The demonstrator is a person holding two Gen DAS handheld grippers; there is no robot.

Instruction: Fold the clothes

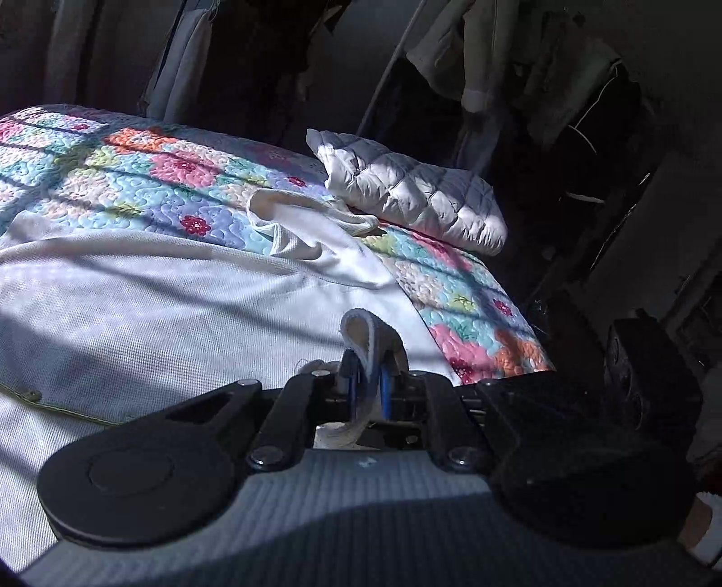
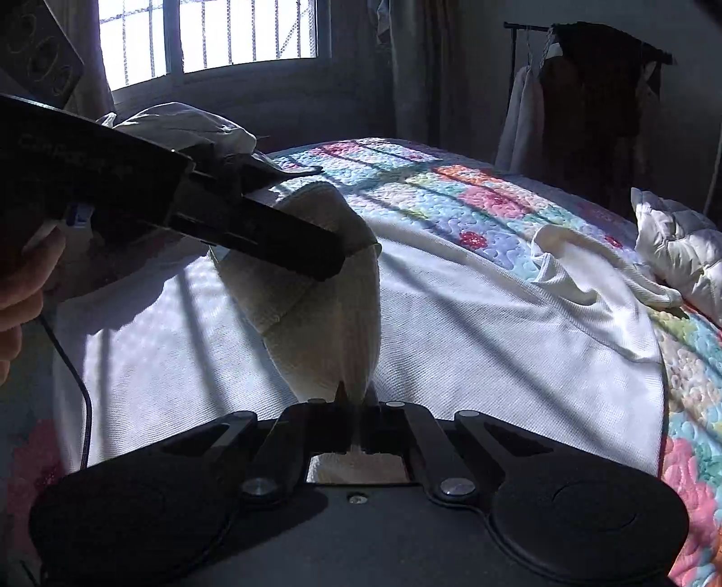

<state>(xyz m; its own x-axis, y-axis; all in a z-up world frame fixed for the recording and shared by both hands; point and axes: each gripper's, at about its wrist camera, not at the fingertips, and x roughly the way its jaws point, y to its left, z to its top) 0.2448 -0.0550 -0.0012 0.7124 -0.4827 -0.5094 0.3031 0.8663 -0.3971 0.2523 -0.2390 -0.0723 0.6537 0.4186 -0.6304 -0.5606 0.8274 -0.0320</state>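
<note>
A white knit garment (image 1: 135, 307) lies spread on the bed, its neckline (image 1: 307, 216) toward the far side. My left gripper (image 1: 367, 384) is shut on a folded edge of the white garment (image 1: 370, 334) near the bed's right side. In the right wrist view the garment (image 2: 451, 325) covers the bed. My right gripper (image 2: 356, 406) is shut on a lifted fold of it (image 2: 334, 325). The left gripper (image 2: 343, 257) enters from the left and pinches the same lifted fold at its top.
A floral quilt (image 1: 149, 171) covers the bed. A white quilted jacket (image 1: 415, 198) lies at the far right; it also shows in the right wrist view (image 2: 681, 244). A clothes rack (image 2: 595, 90) stands behind the bed. A barred window (image 2: 207, 36) is at the far left.
</note>
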